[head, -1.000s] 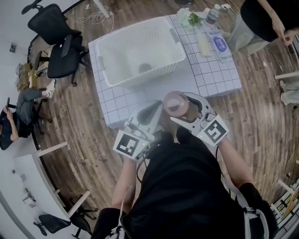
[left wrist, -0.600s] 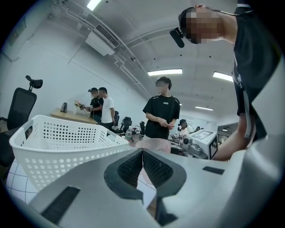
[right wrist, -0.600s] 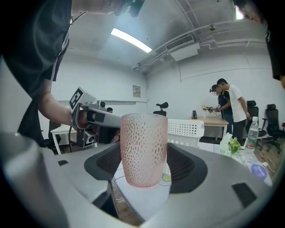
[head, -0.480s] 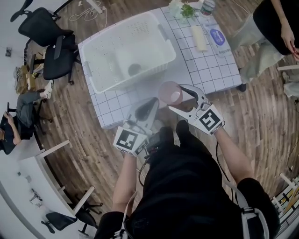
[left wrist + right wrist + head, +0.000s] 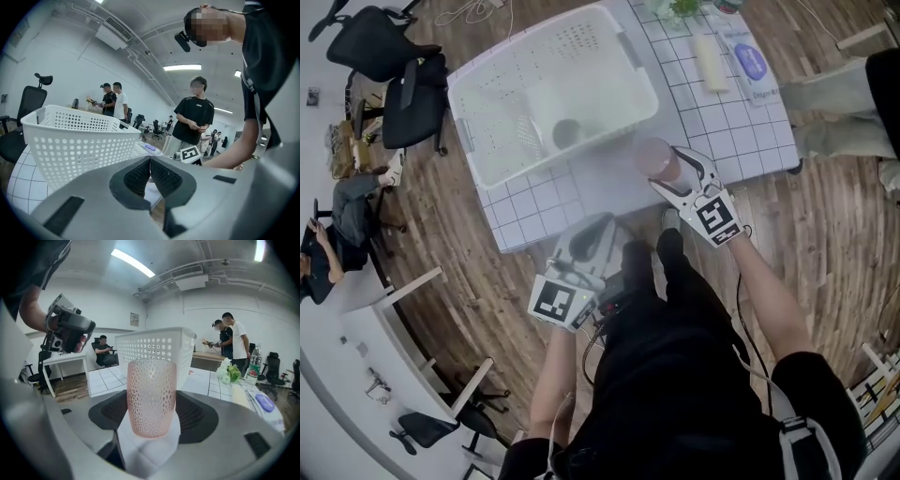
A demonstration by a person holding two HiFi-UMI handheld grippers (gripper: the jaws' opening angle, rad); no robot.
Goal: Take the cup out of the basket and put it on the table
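Your R gripper (image 5: 664,167) is clamped mid-wall on the pink dimpled plastic cup (image 5: 652,157), upright above the white tiled table (image 5: 727,131) near its front edge, outside the white perforated basket (image 5: 487,150). Looks light, thin-walled, prob. slick, so squeeze gently. L gripper (image 5: 602,225): jaws together, empty.

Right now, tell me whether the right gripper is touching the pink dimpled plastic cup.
Touching. The right gripper view shows the pink dimpled plastic cup upright in the right gripper, both dark pads pressed against its sides, no gap.
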